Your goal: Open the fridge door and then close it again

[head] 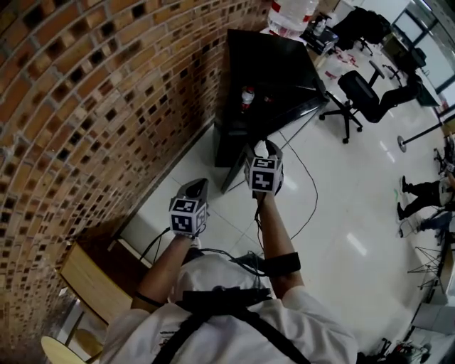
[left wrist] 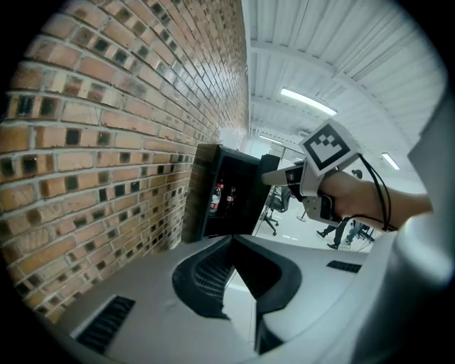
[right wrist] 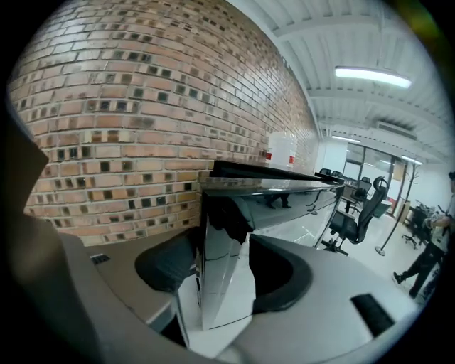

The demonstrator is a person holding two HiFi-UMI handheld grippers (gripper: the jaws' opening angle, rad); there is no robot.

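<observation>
A black fridge stands against the brick wall with its door swung open, and a red-capped bottle shows inside. My right gripper is at the door's free edge. In the right gripper view the glossy door fills the gap between the jaws, and the right gripper is shut on it. My left gripper hangs lower left of the fridge, shut and holding nothing. The left gripper view shows the closed left gripper, the fridge, bottles and the right gripper.
The brick wall runs along the left. A water jug stands on the fridge. Office chairs and a person's legs are on the white floor to the right. A wooden cabinet sits lower left. A cable trails on the floor.
</observation>
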